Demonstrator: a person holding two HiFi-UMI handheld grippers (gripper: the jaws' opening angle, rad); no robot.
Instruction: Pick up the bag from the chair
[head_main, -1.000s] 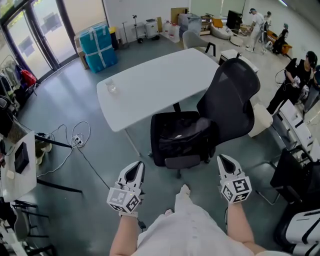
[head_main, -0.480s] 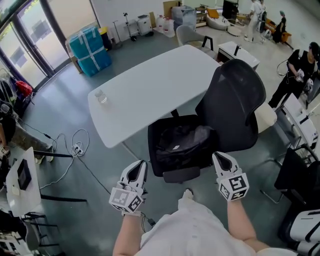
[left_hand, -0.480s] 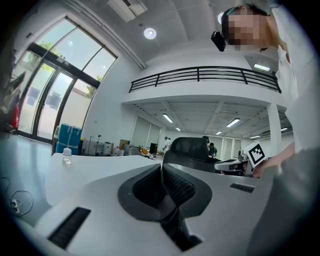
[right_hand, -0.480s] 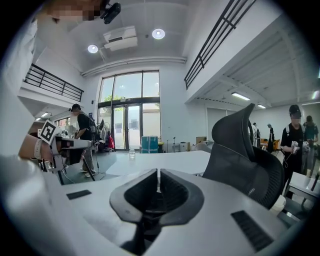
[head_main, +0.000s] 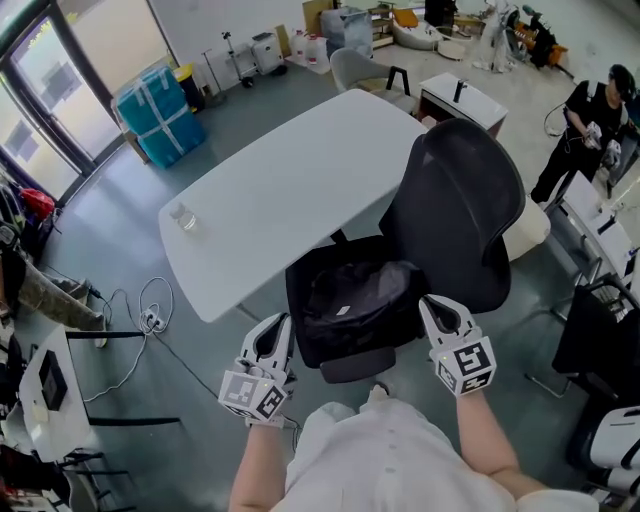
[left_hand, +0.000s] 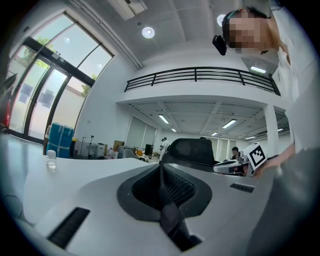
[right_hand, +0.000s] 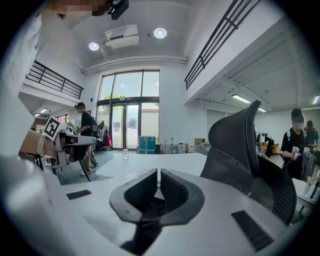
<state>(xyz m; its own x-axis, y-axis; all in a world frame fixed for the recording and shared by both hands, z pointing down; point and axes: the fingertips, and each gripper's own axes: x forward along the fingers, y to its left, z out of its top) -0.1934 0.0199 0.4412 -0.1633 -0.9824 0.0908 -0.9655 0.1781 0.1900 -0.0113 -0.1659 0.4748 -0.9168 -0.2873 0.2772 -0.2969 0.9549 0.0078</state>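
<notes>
- bag (head_main: 355, 300): black, small white tag on top.
- chair (head_main: 455, 200): black, mesh-textured back.
- counter (head_main: 290, 170): plain white top.
- left gripper (head_main: 276, 322), right gripper (head_main: 431, 303): white shells, black ribbed fingers (left_hand: 176, 186); cubes (head_main: 248, 397) carry black-and-white square markers.
- floor (head_main: 110, 220): glossy grey-green.
- wrapped boxes (head_main: 158, 108): teal-blue with pale straps.
- shirt (head_main: 390, 460): white.

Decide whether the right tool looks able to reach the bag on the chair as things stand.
Probably yes. The right tool hovers close to the bag, with nothing between them, and the chair backrest stands behind the bag. Its jaws are shut, so they must open first.
</notes>
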